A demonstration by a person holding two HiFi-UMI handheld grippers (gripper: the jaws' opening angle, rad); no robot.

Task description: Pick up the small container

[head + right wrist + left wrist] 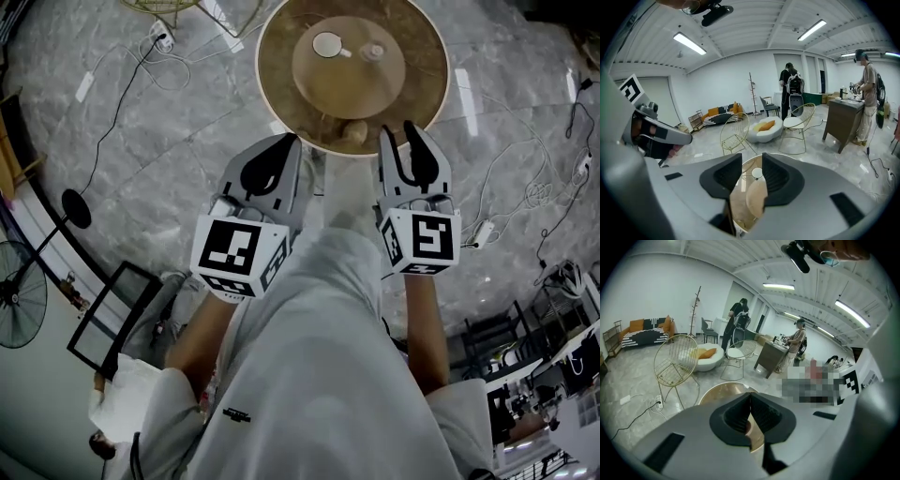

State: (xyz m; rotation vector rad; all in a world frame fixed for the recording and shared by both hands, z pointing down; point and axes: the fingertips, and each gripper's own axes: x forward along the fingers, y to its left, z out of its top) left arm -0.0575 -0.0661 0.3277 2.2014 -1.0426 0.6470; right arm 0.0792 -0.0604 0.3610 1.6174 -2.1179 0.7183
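White-clad torso (309, 356) below us; our grey left gripper (289, 141), jaws together, and grey right gripper (398, 131), jaws slightly apart and empty, hover at the near rim of the round golden two-tier table (277, 66). Its upper disc bears the small white round container (328, 44), well apart. We judge so narrow a gap could topple it. No writing legible.

Bright ceiling strips (689, 43), fisheye-warped edges.

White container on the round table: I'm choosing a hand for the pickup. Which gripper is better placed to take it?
Probably the right. The right gripper has its fingers apart, and the white container shows in the gap between them. The left gripper has its fingers together and would need to open first.
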